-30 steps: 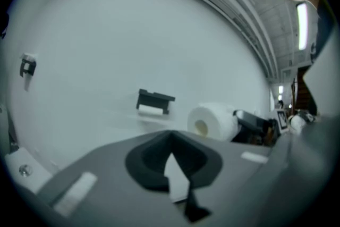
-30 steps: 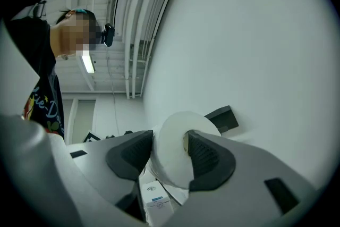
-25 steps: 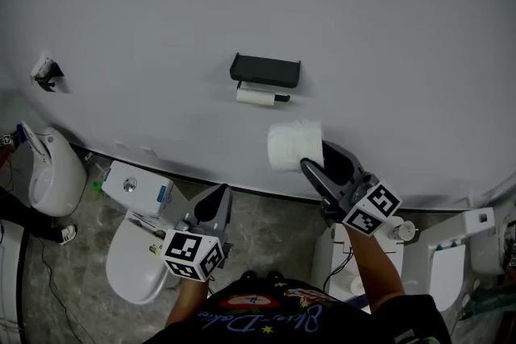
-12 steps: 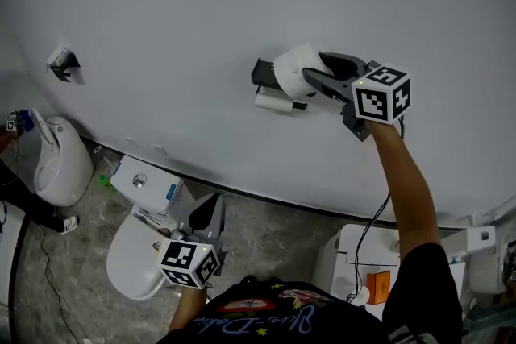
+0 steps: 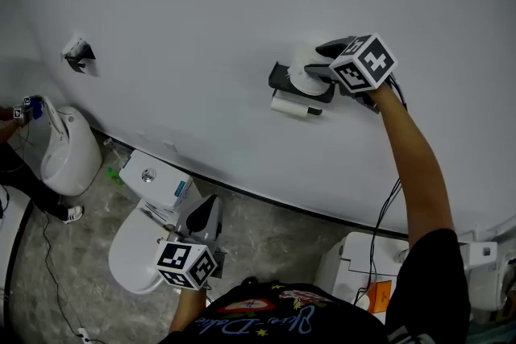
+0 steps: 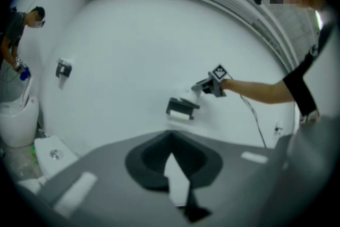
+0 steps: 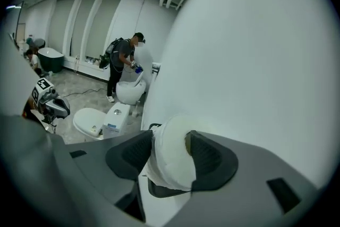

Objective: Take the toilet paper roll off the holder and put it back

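Right gripper (image 5: pixel 311 73) is clamping the toilet paper roll (image 5: pixel 298 68), with the dark pads pressing on both sides, upper centre-right of the head view. The roll is sitting right at the top of the holder (image 5: pixel 280 81) on the smooth white wall (image 5: pixel 201 4); can't tell if it's touching. Roll: soft white cylinder, slightly squashed. Holder: matte black, flat shelf shape, with a thinner white roll (image 5: pixel 290 106) hanging beneath. Left gripper (image 5: pixel 205 211) is idling at lower left, jaws together and empty, beside a glossy white toilet (image 5: pixel 133 254).
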`<state>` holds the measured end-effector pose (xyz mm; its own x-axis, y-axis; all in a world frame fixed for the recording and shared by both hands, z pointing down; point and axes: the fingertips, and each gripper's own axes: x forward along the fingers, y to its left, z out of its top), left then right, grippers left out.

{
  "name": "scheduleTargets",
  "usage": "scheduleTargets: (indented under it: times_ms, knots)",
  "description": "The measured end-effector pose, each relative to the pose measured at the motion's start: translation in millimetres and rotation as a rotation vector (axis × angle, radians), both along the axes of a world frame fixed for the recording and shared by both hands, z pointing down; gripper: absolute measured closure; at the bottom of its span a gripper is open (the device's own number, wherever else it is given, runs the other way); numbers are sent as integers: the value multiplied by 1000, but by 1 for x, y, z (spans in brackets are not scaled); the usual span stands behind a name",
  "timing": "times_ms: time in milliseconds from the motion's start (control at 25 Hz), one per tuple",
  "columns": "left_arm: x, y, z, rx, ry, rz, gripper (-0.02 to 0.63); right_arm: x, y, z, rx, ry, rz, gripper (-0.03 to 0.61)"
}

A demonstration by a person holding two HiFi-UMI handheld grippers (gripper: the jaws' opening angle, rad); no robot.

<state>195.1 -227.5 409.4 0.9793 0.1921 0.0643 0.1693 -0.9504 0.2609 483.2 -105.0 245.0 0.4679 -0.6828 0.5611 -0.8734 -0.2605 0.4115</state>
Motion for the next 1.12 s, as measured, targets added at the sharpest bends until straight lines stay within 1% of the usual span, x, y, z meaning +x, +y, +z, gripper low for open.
scheduleTargets:
  times_ms: [80,120,280,360,480,560,680,760,800,840,920,960,1080,1120]
  knots:
    - [-1,-3,0,-62,7,-8,617,2,-1,-2,6,-22,-32,362]
    - [-2,-5,0,-80,7,-12,617,3,-2,-5,22,-20,-44,362]
    - [-4,-9,2,-88,-2,-13,617,-1,0,-22,127,36,-66,362]
    - [-4,-7,2,-92,-4,-5,617,-14,5,-37,242,52,-82,362]
    - [0,-1,5,-80,-14,18,617,-53,17,-55,502,92,-137,362]
    - [4,5,7,-75,-22,38,617,-79,29,-48,628,95,-155,362]
    - [12,17,7,-56,-25,72,617,-111,47,-11,727,39,-124,364]
    - [18,25,7,-36,-25,95,617,-129,58,21,786,-24,-88,384]
    - [21,27,6,-26,-26,105,617,-137,62,37,823,-63,-66,442]
    - [24,30,6,-17,-28,114,617,-146,67,53,863,-108,-42,514]
    - [29,33,6,-13,-31,125,617,-163,73,86,927,-205,11,539]
    - [31,34,6,-14,-33,129,617,-171,75,102,944,-245,37,546]
    - [36,41,10,-12,-43,145,617,-195,81,144,972,-317,118,551]
    - [36,44,12,-11,-46,154,617,-202,85,153,996,-340,145,554]
